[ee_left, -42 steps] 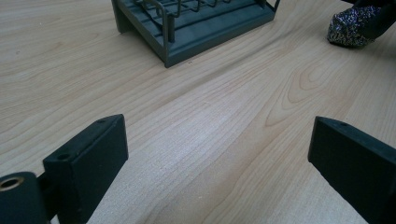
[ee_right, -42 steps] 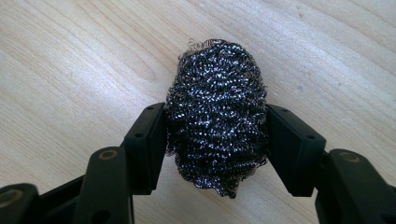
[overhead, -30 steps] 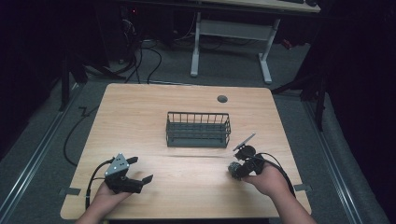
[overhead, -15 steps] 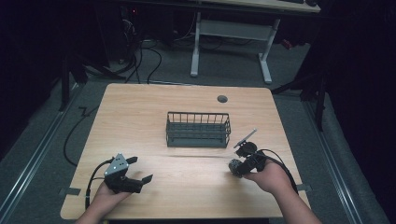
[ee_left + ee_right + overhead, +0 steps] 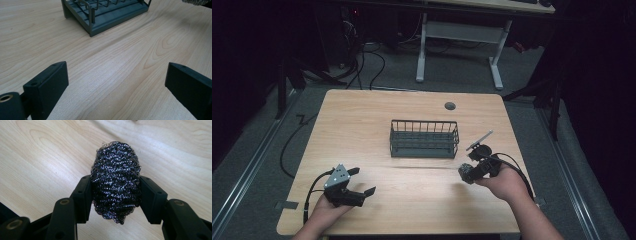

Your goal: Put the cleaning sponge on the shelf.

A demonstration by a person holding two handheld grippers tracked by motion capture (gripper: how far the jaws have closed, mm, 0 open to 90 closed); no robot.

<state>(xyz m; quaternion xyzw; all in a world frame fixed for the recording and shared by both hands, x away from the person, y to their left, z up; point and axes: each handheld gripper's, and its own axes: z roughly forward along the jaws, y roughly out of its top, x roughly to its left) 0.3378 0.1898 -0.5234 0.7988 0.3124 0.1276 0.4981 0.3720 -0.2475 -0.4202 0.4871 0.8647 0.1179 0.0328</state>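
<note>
A dark steel-wool scouring pad [image 5: 116, 180] is squeezed between the two black jaws of my right gripper [image 5: 115, 186], just above the wooden table [image 5: 362, 120]. From above, the right gripper [image 5: 465, 173] holds the scouring pad [image 5: 463, 173] at the table's right front, to the right of and nearer than a dark wire basket [image 5: 424, 139]. My left gripper [image 5: 363, 181] rests at the left front with its jaws wide open and nothing between them. The left gripper [image 5: 116, 80] faces bare wood, with the basket [image 5: 117, 20] farther ahead.
A round cable hole [image 5: 450, 106] sits in the tabletop behind the basket. A white desk frame [image 5: 462, 30] and floor cables [image 5: 362, 55] lie beyond the far edge. Metal rails run along the floor on both sides.
The right hand has risen a little with the scouring pad in its jaws. The left hand has stayed where it was.
</note>
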